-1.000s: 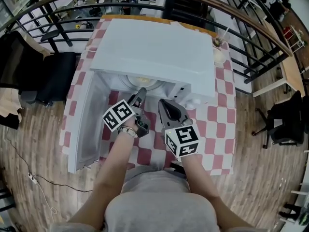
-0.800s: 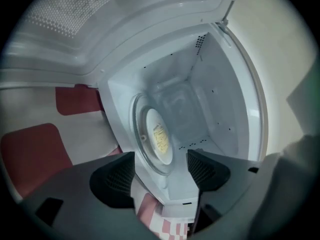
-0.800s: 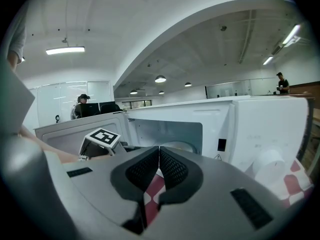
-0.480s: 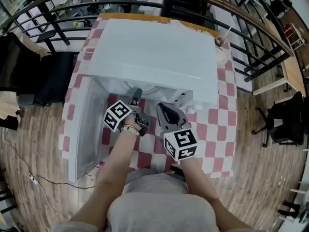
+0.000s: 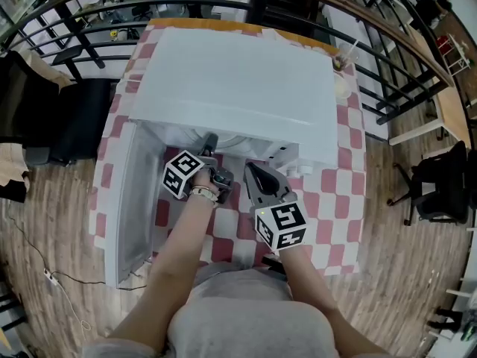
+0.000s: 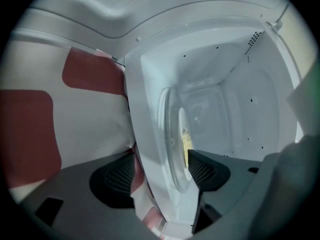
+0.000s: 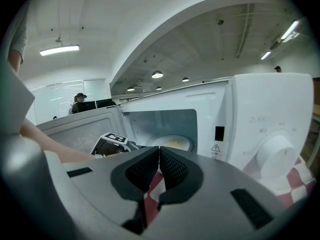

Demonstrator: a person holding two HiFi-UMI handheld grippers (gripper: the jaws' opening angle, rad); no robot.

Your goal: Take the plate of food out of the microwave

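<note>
A white microwave (image 5: 231,80) stands on the checked table with its door (image 5: 130,192) swung open to the left. Inside, a clear plate (image 6: 172,139) holds yellow food (image 6: 186,145); the right gripper view also shows the plate (image 7: 172,144). My left gripper (image 5: 209,142) reaches into the opening and is open (image 6: 157,176). One of its jaws is over the plate's near rim, the other below the microwave's front sill. My right gripper (image 5: 252,170) hangs in front of the microwave, shut (image 7: 159,166) with nothing between its pads.
The microwave's control knob (image 7: 272,154) is right of the opening. A cup with a straw (image 5: 339,73) stands at the table's back right corner. A black chair (image 5: 82,118) is to the left, and a railing (image 5: 387,58) runs behind the table.
My left gripper has moved forward from in front of the opening to the plate's rim. The right gripper has barely shifted.
</note>
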